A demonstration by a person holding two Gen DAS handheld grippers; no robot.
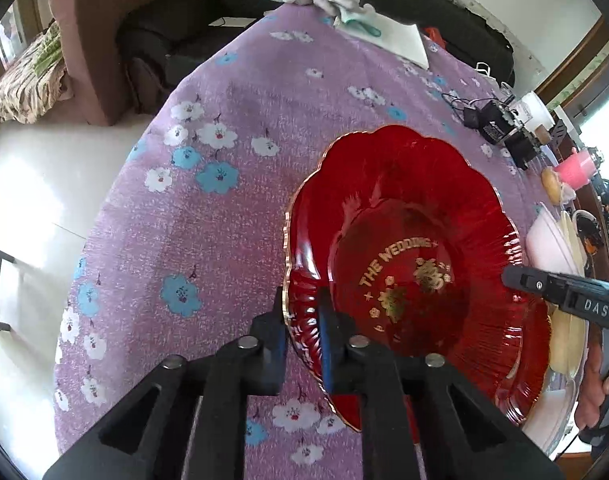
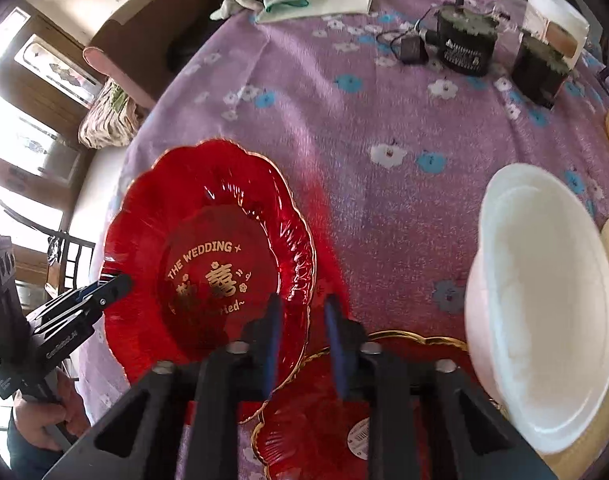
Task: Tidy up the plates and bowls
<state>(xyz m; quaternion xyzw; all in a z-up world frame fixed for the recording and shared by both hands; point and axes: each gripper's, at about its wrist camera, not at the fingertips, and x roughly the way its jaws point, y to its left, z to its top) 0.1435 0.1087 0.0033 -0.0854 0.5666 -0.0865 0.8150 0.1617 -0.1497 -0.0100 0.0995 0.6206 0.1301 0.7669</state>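
So it's a living room with a brown armchair (image 1: 84,40) in the back, and a round table under a purple flowered tablecloth (image 1: 232,128) takes up most of both views. Biggest dish in play is the red glass plate (image 1: 404,240) with gold "THE WEDDING" lettering; it looks lifted and tilted over the cloth, but I can't say for sure that it's clear of the table. The left gripper (image 1: 302,332) has its blue pads pinched on the plate's scalloped near rim, so that one's carrying it. Next down in size, a white bowl (image 2: 544,300) sits to the right, and a second red plate (image 2: 304,432), sticker showing, lies right below the right gripper (image 2: 302,332). That gripper's jaws are slightly apart with nothing between them, just hovering by the held plate's edge.

My guess: this is the stacking step, the held plate going onto the second one. Next move needs it levelled and lowered gently. It's glass and held by one edge, so it could slip.
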